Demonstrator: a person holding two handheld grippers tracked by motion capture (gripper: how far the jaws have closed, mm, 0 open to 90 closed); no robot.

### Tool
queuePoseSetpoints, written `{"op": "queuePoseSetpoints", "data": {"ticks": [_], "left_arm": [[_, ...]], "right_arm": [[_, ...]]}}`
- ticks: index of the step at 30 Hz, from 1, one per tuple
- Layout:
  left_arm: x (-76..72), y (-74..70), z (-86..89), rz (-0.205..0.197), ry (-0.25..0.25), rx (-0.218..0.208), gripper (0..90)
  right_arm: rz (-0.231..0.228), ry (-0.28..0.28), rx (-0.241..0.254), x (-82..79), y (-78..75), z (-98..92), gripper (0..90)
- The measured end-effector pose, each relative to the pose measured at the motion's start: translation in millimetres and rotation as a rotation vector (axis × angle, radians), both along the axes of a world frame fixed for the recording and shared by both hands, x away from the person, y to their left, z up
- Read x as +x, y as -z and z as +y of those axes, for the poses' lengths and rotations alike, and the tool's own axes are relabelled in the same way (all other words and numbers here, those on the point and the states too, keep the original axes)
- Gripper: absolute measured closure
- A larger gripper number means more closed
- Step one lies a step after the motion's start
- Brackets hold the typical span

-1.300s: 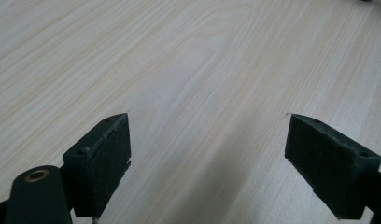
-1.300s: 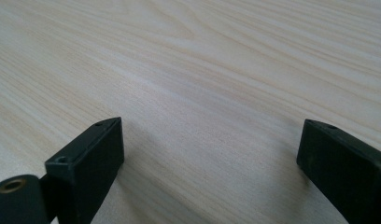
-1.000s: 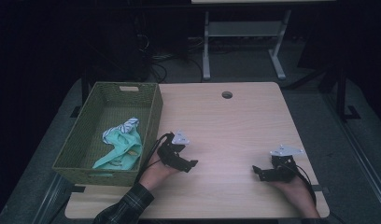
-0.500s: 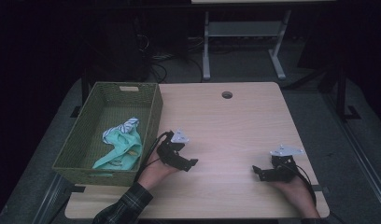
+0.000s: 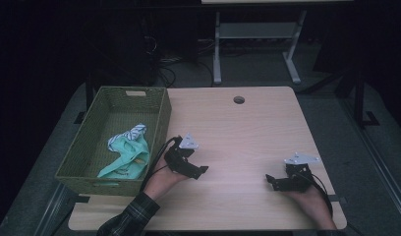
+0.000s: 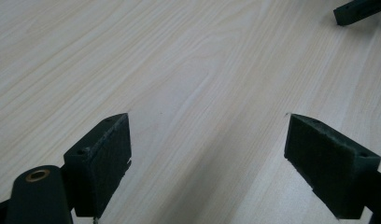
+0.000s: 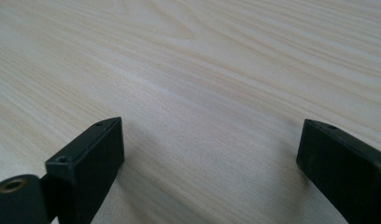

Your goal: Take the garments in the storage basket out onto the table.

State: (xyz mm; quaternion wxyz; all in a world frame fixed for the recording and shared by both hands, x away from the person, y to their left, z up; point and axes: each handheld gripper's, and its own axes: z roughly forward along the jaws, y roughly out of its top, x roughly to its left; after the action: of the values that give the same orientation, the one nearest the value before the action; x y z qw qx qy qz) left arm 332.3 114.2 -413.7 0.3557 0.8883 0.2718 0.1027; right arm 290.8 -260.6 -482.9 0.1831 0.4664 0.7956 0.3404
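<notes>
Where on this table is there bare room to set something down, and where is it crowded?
Free: the tabletop between the basket and the right edge, and the strip between the left gripper and right gripper. Crowded: the basket's near end, holding cloth.

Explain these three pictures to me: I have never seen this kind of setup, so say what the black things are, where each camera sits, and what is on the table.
A person sits at a wooden table, holding a hand-held two-jaw tool in each hand: the left gripper and the right gripper. The high view looks down from above. The other two pictures come from cameras riding on each gripper, looking along its black jaws at bare wood. Both grippers are open and hold nothing. At the table's left stands a green woven basket with teal and striped cloths inside.
</notes>
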Motion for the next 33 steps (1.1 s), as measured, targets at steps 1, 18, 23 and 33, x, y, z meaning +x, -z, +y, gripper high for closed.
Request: {"op": "queuePoseSetpoints", "data": {"ticks": [1, 18, 23, 33], "left_arm": [[0.4, -1.2, -0.2, 0.0, 0.005, 0.003, 14.1], [3.4, -10.5, 0.4, 0.011, 0.031, -0.015, 14.1], [2.4, -10.2, 0.7, 0.025, 0.056, -0.015, 14.1], [1.8, -20.3, 0.6, 0.027, 0.087, -0.032, 14.1]], "right_arm": [[0.0, 0.0, 0.0, 0.0, 0.0, 0.0, 6.9], [0.001, 0.002, 0.0, 0.1, 0.0, -0.2, 6.8], [0.001, 0.003, 0.0, 0.0, -0.1, -0.1, 6.9], [0.002, 0.006, 0.002, 0.0, -0.1, 0.1, 6.8]]}}
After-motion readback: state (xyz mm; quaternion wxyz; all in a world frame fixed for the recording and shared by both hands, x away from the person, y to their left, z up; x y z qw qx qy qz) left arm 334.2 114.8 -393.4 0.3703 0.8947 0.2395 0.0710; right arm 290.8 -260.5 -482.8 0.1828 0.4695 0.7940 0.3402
